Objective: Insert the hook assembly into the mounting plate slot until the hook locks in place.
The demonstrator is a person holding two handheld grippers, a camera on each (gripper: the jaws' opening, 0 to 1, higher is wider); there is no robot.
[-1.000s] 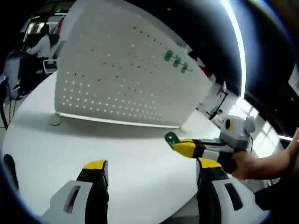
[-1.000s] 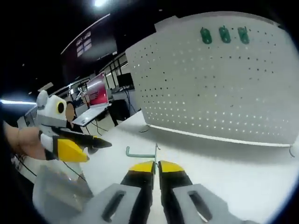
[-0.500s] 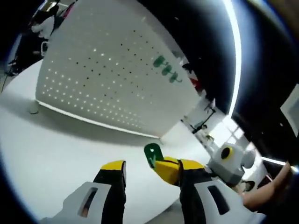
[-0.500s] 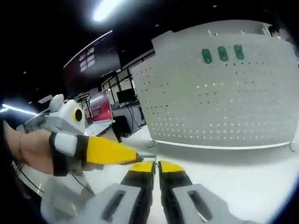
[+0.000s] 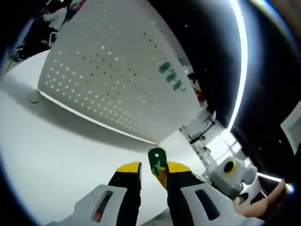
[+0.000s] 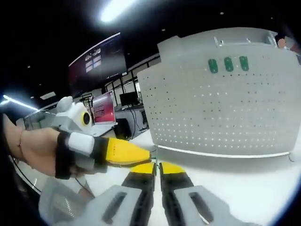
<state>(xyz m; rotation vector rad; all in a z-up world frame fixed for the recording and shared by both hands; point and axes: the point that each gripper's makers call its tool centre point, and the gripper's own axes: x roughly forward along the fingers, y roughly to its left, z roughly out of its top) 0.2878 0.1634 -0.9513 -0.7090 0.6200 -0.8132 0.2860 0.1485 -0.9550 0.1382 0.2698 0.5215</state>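
Three green hooks on one pegboard, both grippers pinching a fourth hook.

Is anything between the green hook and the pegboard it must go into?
Nothing visible. The green hook sits between the left gripper jaws, with bare white table leading to the pegboard.

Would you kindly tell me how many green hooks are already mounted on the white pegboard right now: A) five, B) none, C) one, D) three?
D: the right gripper view shows three green hooks side by side near the top of the white pegboard.
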